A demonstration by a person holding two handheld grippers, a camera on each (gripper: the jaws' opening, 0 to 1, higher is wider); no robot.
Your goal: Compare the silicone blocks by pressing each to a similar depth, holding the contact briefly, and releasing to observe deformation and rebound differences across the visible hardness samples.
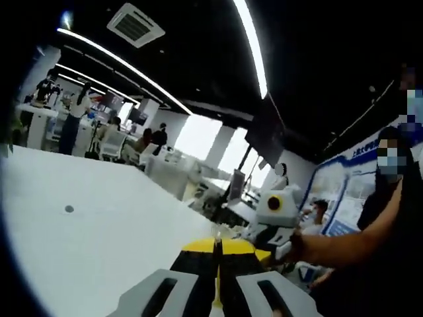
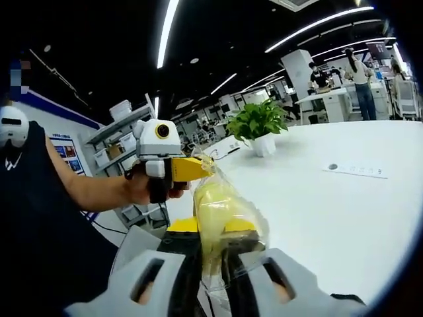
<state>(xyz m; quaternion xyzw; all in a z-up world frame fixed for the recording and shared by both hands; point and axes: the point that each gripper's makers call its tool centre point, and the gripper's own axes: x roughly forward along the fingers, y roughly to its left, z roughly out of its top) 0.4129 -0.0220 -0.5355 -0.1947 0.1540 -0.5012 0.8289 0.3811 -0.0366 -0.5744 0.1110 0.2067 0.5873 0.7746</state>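
A clear plastic bag (image 2: 228, 198) holding a yellow silicone block (image 2: 221, 205) stands between the jaws of my right gripper (image 2: 211, 247), which is shut on the bag's lower part. My left gripper (image 2: 201, 168) comes in from the left in a person's hand, its yellow jaws pinched on the bag's top corner. In the left gripper view my left gripper (image 1: 217, 254) shows its black and yellow jaws shut, with a thin pale edge between them. The right gripper (image 1: 276, 239) sits just right of them, held by a hand.
A wide white table (image 2: 344, 218) spreads under both grippers. On it stand a potted plant (image 2: 258, 129) and a small label with a dark dot (image 2: 353, 170). A person's arm (image 1: 344, 244) reaches in from the right. Desks and people are far behind.
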